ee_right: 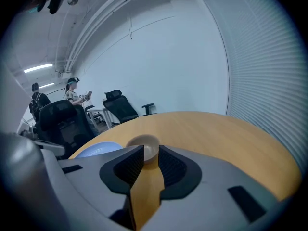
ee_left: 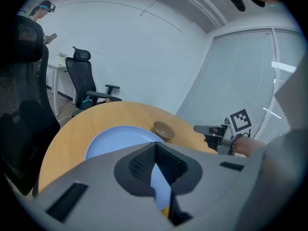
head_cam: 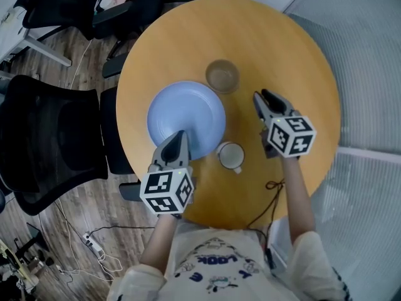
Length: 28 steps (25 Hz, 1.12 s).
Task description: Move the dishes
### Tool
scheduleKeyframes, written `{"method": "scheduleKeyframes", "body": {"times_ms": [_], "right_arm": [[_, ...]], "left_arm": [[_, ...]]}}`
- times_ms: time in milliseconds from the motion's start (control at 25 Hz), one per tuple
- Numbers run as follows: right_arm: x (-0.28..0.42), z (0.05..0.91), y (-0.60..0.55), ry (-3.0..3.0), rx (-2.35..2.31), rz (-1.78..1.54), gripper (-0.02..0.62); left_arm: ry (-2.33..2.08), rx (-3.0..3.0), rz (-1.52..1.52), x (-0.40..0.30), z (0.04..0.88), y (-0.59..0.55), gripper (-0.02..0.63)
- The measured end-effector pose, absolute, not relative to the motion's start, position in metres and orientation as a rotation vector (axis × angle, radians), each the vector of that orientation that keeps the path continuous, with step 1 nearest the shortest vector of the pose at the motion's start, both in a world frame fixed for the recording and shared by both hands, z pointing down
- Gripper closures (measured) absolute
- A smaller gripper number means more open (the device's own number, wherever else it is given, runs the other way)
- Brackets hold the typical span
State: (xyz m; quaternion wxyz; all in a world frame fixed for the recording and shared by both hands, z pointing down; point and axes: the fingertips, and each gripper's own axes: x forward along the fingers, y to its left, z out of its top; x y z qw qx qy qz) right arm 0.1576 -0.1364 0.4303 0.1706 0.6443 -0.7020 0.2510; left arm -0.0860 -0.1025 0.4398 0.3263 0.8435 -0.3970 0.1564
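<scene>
A light blue plate lies in the middle of the round wooden table. Behind it stands a brown bowl, and a white mug sits at its near right edge. My left gripper hovers over the plate's near rim with its jaws closed to a point; the plate shows below them and nothing is held. My right gripper is right of the plate, its jaws a narrow gap apart and empty, pointing toward the bowl. The left gripper view also shows the bowl and the right gripper.
Black office chairs stand left of the table, another at the back. A dark cable hangs over the table's near edge. A power strip lies on the wood floor. Window blinds run along the right. People stand far off.
</scene>
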Motion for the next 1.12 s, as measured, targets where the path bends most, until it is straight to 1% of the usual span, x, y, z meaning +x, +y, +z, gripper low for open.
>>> {"method": "scheduleKeyframes", "body": {"times_ms": [280, 400, 640, 1120], "right_arm": [[0.156, 0.454, -0.179, -2.0, 1.68, 0.769, 0.504], [0.158, 0.467, -0.193, -1.995, 1.616, 0.806, 0.488], [0.17, 0.495, -0.216, -1.954, 1.574, 0.893, 0.488], [0.168, 0.529, -0.244, -1.925, 1.457, 1.002, 0.488]], "left_arm": [[-1.0, 2.216, 0.42, -0.069, 0.446, -0.127, 0.603], [-0.989, 2.215, 0.425, -0.064, 0.448, -0.138, 0.603], [-0.974, 2.194, 0.434, -0.058, 0.459, -0.156, 0.603], [-0.938, 2.174, 0.456, -0.051, 0.478, -0.169, 0.603]]}}
